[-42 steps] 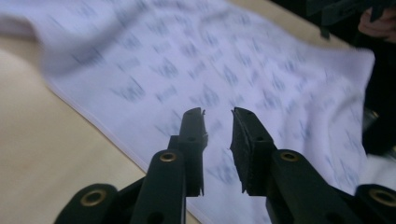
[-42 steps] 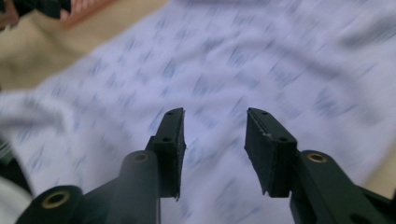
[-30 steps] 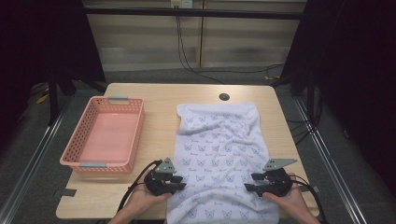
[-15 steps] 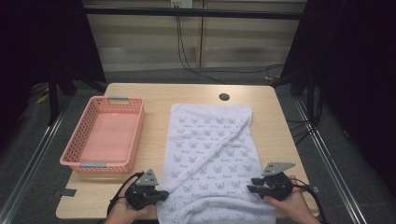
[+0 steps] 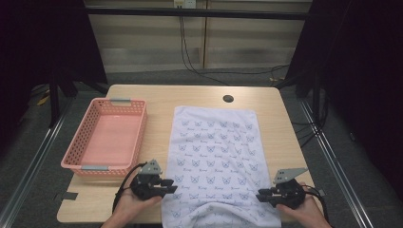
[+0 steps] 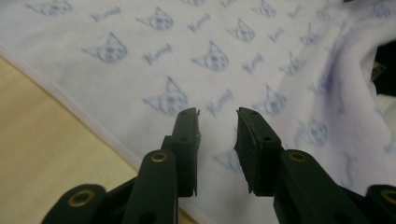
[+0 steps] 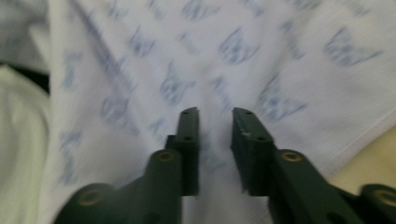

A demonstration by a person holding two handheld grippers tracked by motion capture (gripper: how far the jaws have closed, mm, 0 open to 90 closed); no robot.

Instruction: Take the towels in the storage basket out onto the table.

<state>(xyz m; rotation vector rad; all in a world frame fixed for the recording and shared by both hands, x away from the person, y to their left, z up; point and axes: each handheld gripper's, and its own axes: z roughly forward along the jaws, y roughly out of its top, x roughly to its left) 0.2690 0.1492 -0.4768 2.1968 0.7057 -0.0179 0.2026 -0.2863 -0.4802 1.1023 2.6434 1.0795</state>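
A white towel (image 5: 216,147) printed with blue cat faces lies spread flat down the middle of the wooden table (image 5: 157,102). Its near end is slightly rumpled at the table's front edge. My left gripper (image 5: 170,186) rests at the towel's left edge near the front. In the left gripper view this gripper (image 6: 218,116) is open, and the towel (image 6: 140,56) shows flat beyond the gap. My right gripper (image 5: 260,195) sits at the towel's right edge. In the right gripper view it (image 7: 215,114) is open just over the towel (image 7: 233,46), holding nothing.
A pink plastic basket (image 5: 141,130) stands empty on the left of the table, close to the left gripper. A round cable hole (image 5: 228,99) lies beyond the towel's far end. Bare wood (image 6: 46,154) borders the towel's edge. Floor and cables lie beyond the table.
The towel, rumpled a second ago, was pulled toward the person and now lies flat. The left gripper swung out left, then returned to the towel's edge. The right gripper barely moved.
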